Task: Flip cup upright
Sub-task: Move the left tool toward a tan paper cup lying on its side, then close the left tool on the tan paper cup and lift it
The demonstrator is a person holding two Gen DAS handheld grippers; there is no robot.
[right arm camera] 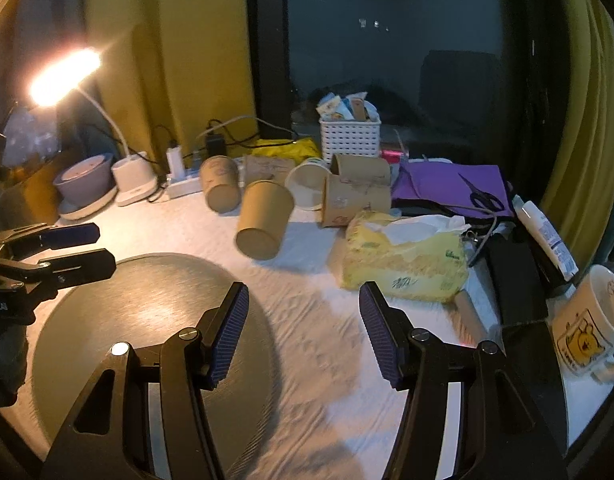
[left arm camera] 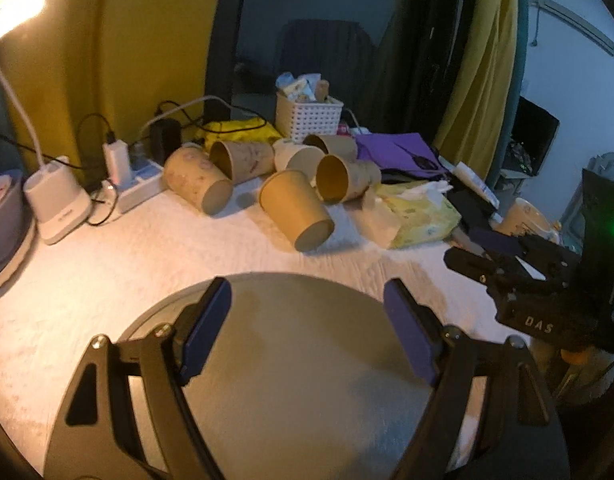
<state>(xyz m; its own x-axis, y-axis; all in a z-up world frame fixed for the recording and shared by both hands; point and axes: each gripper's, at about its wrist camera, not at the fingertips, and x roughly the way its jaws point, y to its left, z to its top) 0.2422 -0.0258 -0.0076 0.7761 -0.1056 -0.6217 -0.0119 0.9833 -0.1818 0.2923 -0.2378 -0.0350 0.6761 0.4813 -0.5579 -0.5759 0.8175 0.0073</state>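
Several paper cups lie tipped on the cloth-covered worktop (right arm camera: 307, 320), the nearest cup (right arm camera: 263, 220) on its side, base toward the cameras, well ahead of both sets of fingers and touched by neither. It rests against the others in a loose heap, which is probably why it points down and forward instead of rolling free. Nothing is yet flipped upright.

Both tools hover over a round grey disc (right arm camera: 147, 320), seemingly a clear landing place for righted cups. Left gripper (left arm camera: 307, 328) is spread wide and empty, the disc filling the gap between its blue pads; right gripper (right arm camera: 303, 332) is equally wide and empty, cloth between its fingers and the disc off to their left.

From the left wrist, open brown mouths of two rear cups face the lens, detail the right wrist shows only obliquely. Right wrist alone takes in scissors (right arm camera: 483, 196) on purple cloth, a white tube and a bear-printed mug (right arm camera: 587, 328) to the right of its fingers. A yellow tissue pack (right arm camera: 403, 264) sits just ahead of the right fingers, beside the nearest cup.
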